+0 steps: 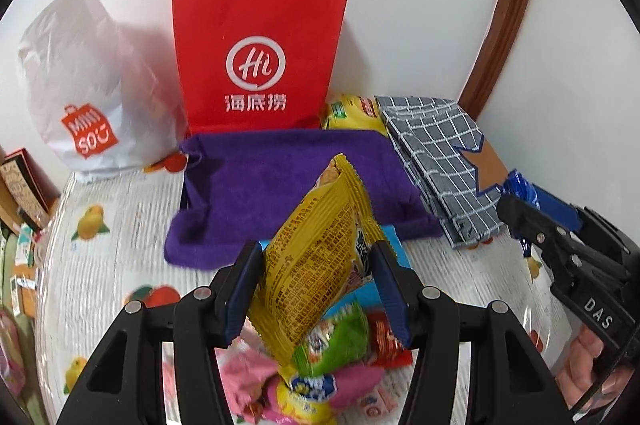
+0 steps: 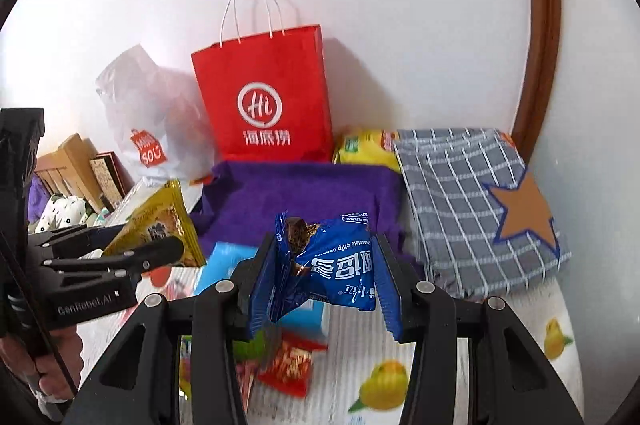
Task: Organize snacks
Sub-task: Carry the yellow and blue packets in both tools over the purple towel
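My left gripper (image 1: 316,289) is shut on a yellow snack packet (image 1: 316,257), held upright above a pile of loose snacks (image 1: 320,377). My right gripper (image 2: 320,285) is shut on a blue cookie packet (image 2: 336,273), lifted over the table. In the right wrist view the left gripper (image 2: 160,249) shows at the left with the yellow packet (image 2: 160,229). The right gripper (image 1: 532,221) appears at the right of the left wrist view with a bit of blue wrapper (image 1: 518,185). A purple fabric tray (image 1: 296,185) lies just beyond both packets, and it also fills the middle of the right wrist view as the purple tray (image 2: 304,193).
A red paper bag (image 1: 260,57) and a white plastic bag (image 1: 88,93) stand against the wall. A folded grey checked cloth box (image 2: 476,209) with a star lies at the right, a yellow bag (image 2: 368,149) behind it. A light blue box (image 2: 224,265) rests on the fruit-print tablecloth (image 2: 384,385).
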`<action>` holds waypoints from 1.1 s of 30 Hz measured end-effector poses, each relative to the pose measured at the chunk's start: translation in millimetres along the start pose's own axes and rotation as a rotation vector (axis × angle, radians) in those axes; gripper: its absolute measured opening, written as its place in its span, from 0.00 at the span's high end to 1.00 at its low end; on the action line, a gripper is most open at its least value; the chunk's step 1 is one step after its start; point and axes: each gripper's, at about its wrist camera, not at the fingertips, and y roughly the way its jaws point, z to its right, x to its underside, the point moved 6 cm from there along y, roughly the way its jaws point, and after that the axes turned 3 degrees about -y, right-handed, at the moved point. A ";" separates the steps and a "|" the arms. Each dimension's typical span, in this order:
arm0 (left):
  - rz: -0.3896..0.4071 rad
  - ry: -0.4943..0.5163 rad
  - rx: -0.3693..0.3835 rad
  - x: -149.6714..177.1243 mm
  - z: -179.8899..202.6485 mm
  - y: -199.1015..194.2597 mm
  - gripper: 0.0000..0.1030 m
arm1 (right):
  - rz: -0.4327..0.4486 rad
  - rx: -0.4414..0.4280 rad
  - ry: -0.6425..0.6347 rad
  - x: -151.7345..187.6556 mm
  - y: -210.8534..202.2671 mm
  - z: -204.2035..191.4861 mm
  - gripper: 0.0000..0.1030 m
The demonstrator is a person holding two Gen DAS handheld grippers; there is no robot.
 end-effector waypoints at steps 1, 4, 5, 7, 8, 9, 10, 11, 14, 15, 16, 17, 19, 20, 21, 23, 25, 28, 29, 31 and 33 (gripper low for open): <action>0.000 -0.001 0.000 -4.7 -1.0 1.8 0.47 | 0.001 0.000 -0.005 -5.5 4.6 -0.5 0.55; 0.001 -0.002 -0.008 -18.6 -5.8 8.7 0.47 | 0.002 -0.006 -0.010 -21.5 19.8 -1.7 0.55; 0.002 -0.003 -0.011 -22.9 -7.5 11.4 0.47 | 0.000 -0.010 -0.013 -27.3 26.1 -2.9 0.55; 0.003 -0.007 -0.012 -31.6 -12.4 17.1 0.47 | -0.002 -0.013 -0.013 -37.7 38.7 -4.0 0.55; 0.004 -0.009 -0.013 -35.4 -15.0 19.9 0.47 | -0.004 -0.016 -0.014 -41.7 44.0 -5.1 0.55; 0.005 -0.012 -0.014 -39.3 -17.7 23.1 0.47 | -0.005 -0.020 -0.015 -46.4 50.7 -6.5 0.55; 0.003 -0.016 -0.014 -43.2 -21.2 27.0 0.47 | -0.006 -0.021 -0.017 -49.9 56.1 -7.7 0.55; 0.002 -0.019 -0.013 -46.0 -23.6 30.2 0.47 | -0.007 -0.022 -0.020 -52.9 61.7 -8.6 0.55; -0.006 -0.028 -0.012 -54.9 -30.9 40.8 0.47 | -0.017 -0.023 -0.029 -63.2 80.0 -11.9 0.55; -0.009 -0.029 -0.014 -58.4 -34.1 45.4 0.47 | -0.017 -0.023 -0.032 -66.1 84.4 -12.7 0.55; -0.011 -0.030 -0.016 -60.4 -36.0 48.5 0.47 | -0.018 -0.022 -0.035 -69.3 89.6 -13.0 0.55; -0.013 -0.032 -0.020 -62.5 -38.2 52.0 0.47 | -0.020 -0.022 -0.035 -72.0 95.1 -12.5 0.55; -0.019 -0.036 -0.025 -66.9 -43.5 60.1 0.47 | -0.027 -0.019 -0.032 -76.7 106.4 -10.5 0.55; -0.021 -0.039 -0.026 -69.0 -46.3 64.5 0.47 | -0.030 -0.015 -0.032 -78.5 112.7 -8.7 0.55; -0.022 -0.042 -0.026 -70.9 -48.5 67.9 0.47 | -0.032 -0.011 -0.032 -79.8 117.6 -7.2 0.55; -0.024 -0.049 -0.031 -74.9 -54.6 77.4 0.47 | -0.037 -0.003 -0.033 -81.3 129.2 -3.5 0.55; -0.030 -0.052 -0.039 -77.4 -60.8 87.1 0.47 | -0.049 0.008 -0.030 -80.4 142.2 0.4 0.55; -0.052 -0.053 -0.057 -78.9 -70.3 105.2 0.47 | -0.085 -0.005 -0.024 -75.0 162.8 3.4 0.55; -0.057 -0.056 -0.058 -79.3 -71.9 109.3 0.47 | -0.100 -0.010 -0.021 -72.7 171.5 4.5 0.55; -0.070 -0.064 -0.054 -81.6 -75.7 119.4 0.47 | -0.123 -0.005 -0.013 -69.7 184.9 7.3 0.55; -0.077 -0.069 -0.054 -83.7 -78.4 127.7 0.47 | -0.133 0.009 -0.012 -67.6 196.1 11.5 0.55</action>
